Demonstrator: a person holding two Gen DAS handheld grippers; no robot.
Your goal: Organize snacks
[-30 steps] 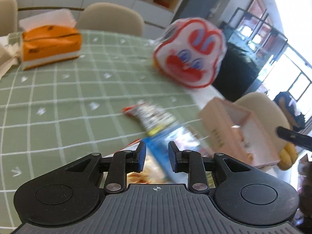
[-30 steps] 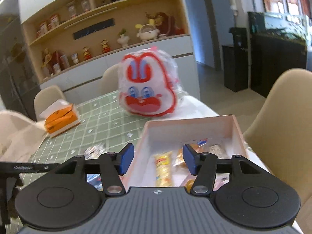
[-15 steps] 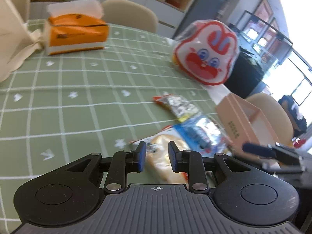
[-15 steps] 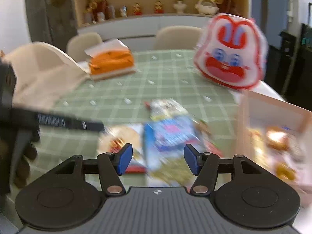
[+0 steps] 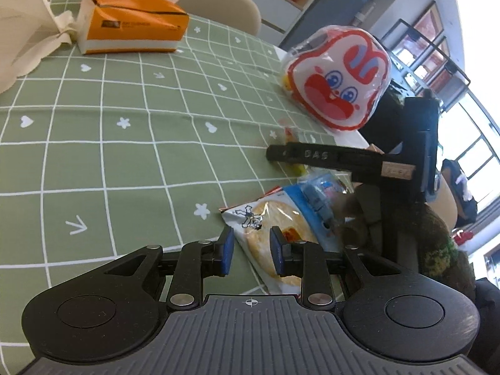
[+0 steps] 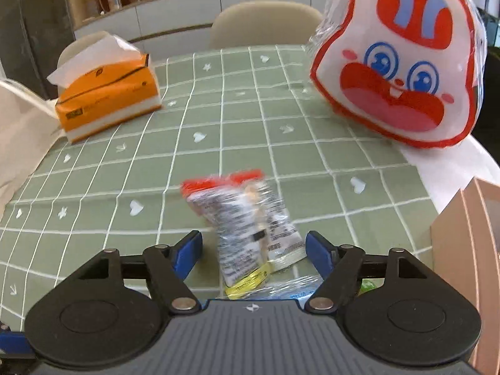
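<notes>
A rice-cracker packet (image 5: 275, 234) lies on the green checked tablecloth, with a blue packet (image 5: 318, 197) beside it on the right. My left gripper (image 5: 248, 251) is open a little and hovers over the cracker packet's near corner, empty. My right gripper (image 6: 253, 253) is wide open and straddles a clear red-topped snack packet (image 6: 240, 218) lying flat on the cloth. The right gripper's black body (image 5: 343, 159) shows in the left wrist view above the blue packet. The pink box's corner (image 6: 468, 234) is at the right edge.
An orange tissue box (image 6: 106, 100) stands at the back left. A large rabbit-face bag (image 6: 403, 65) stands at the back right near the table's edge. A cream cloth bag (image 5: 22, 31) lies at the far left. Beige chairs stand behind the table.
My right gripper swung left from over the pink box to the red-topped packet and moved close over it. My left gripper shifted back toward the cracker packet. Both kept their openings.
</notes>
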